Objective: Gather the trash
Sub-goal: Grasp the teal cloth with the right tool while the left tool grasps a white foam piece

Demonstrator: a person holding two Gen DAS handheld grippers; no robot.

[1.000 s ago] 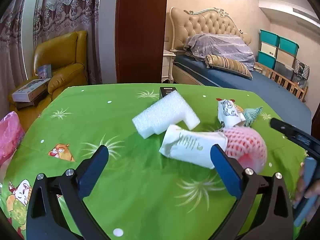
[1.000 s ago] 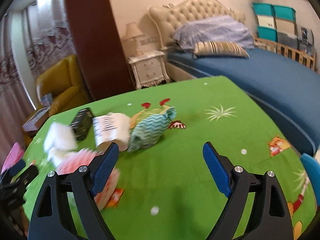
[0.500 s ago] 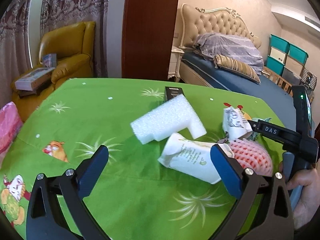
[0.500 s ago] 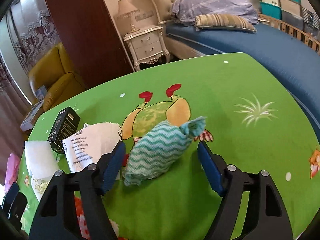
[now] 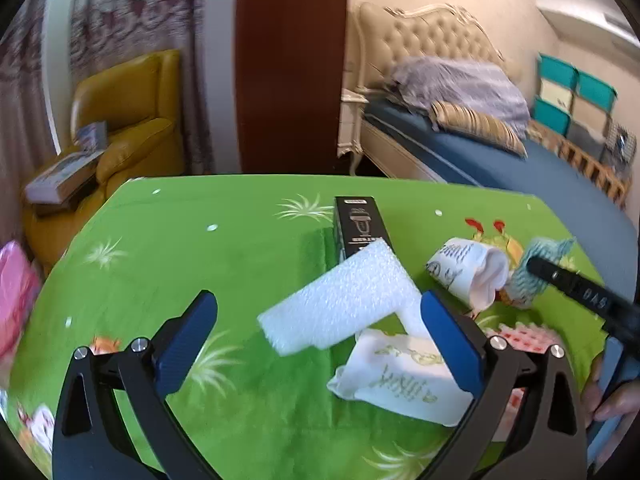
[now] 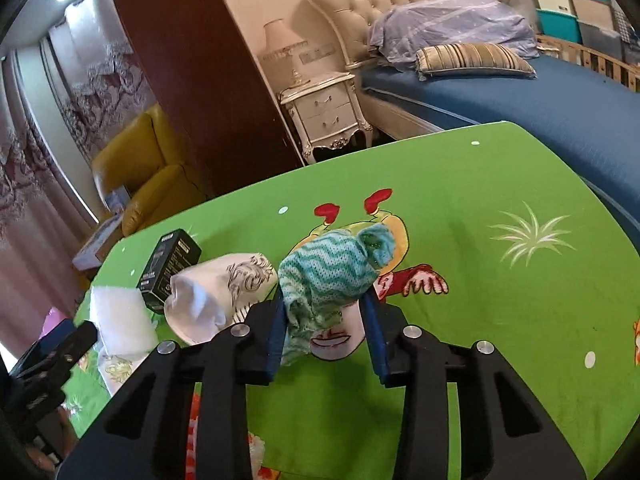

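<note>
Trash lies on a green cartoon tablecloth (image 5: 240, 248). A white foam block (image 5: 340, 300), a crushed white paper cup (image 5: 400, 376), a second paper cup (image 5: 468, 272), a black box (image 5: 360, 224) and a red-white foam net (image 5: 528, 336) show in the left wrist view. My left gripper (image 5: 320, 332) is open just before the foam block. My right gripper (image 6: 326, 320) has closed around a teal zigzag cloth wad (image 6: 328, 276), its jaws touching both sides. That cloth also shows in the left view (image 5: 528, 276).
A yellow armchair (image 5: 128, 120) with books stands beyond the table's far left. A bed (image 6: 520, 76) and white nightstand (image 6: 328, 116) lie behind. A pink bag (image 5: 16, 296) sits at the left edge. The table's right half (image 6: 520, 280) holds only printed pictures.
My right gripper has moved forward and narrowed its jaws onto the teal cloth wad. My left gripper has drifted closer to the foam block and stayed open.
</note>
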